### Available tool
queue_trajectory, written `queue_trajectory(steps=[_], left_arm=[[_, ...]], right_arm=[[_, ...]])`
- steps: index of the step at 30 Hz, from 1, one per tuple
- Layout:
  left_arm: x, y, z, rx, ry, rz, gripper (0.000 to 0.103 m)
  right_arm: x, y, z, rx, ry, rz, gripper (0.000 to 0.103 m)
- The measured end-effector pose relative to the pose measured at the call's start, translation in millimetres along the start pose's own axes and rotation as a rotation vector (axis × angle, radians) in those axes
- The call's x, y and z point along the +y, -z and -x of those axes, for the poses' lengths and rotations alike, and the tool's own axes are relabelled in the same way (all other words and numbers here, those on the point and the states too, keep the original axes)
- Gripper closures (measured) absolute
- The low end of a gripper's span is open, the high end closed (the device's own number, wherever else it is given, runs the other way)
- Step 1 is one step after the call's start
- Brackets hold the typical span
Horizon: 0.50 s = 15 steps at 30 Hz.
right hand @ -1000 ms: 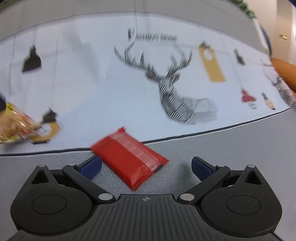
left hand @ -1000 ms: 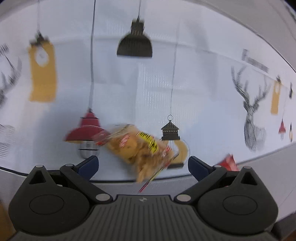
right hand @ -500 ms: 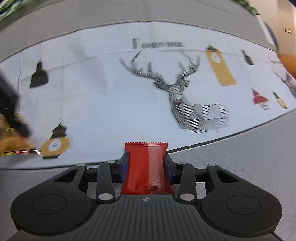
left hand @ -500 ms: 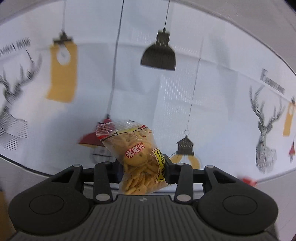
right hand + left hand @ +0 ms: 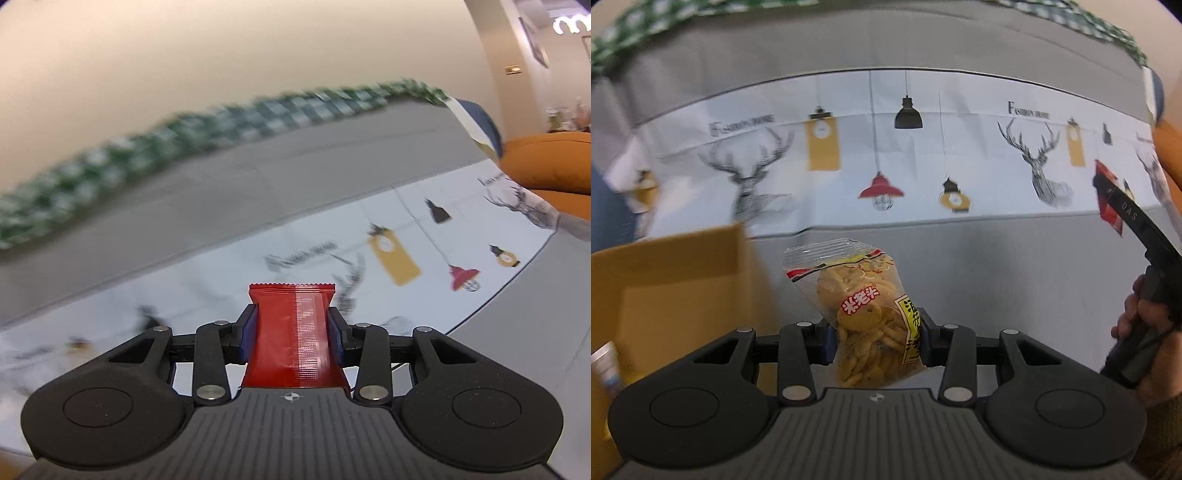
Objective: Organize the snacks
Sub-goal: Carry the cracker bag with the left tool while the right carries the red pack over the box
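Note:
My left gripper is shut on a clear bag of yellow crackers and holds it above the grey cloth, just right of an open cardboard box. My right gripper is shut on a red snack packet, held upright above the printed tablecloth. In the left wrist view the right gripper shows at the far right, with the red packet in it and the person's hand on the handle.
A white tablecloth with deer and lamp prints covers the surface, with grey cloth in front. A green checked strip lies at the back. An orange seat stands at the right.
Both grippers closed on their snacks and lifted them. The left one has pulled back beside the cardboard box. The right one has tilted up and away from the cloth.

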State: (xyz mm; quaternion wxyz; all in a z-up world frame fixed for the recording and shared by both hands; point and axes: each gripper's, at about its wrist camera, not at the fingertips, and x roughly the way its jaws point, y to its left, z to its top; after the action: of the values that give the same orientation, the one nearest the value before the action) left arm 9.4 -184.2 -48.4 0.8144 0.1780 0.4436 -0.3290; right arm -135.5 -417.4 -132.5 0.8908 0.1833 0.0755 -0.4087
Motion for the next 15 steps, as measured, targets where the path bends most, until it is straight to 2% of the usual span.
queue_trajectory(steps=[3,7,12,15], left_arm=[[17,40,45,0.018,-0.008,0.007,0.058],[45,90,96,0.022,-0.020,0.036,0.058],[80,150,144,-0.005,-0.051,0.074,0.058],[98,187,172,-0.058,-0.072,0.096,0.058]], right_arm=[[20,9,70,0.054,-0.098,-0.007,0.062],[49,37,159,0.203,-0.227,-0.014,0.062],[94,63,257,0.306,-0.384,0.110,0.062],[116,71,308,0.328,-0.437,0.186,0.062]])
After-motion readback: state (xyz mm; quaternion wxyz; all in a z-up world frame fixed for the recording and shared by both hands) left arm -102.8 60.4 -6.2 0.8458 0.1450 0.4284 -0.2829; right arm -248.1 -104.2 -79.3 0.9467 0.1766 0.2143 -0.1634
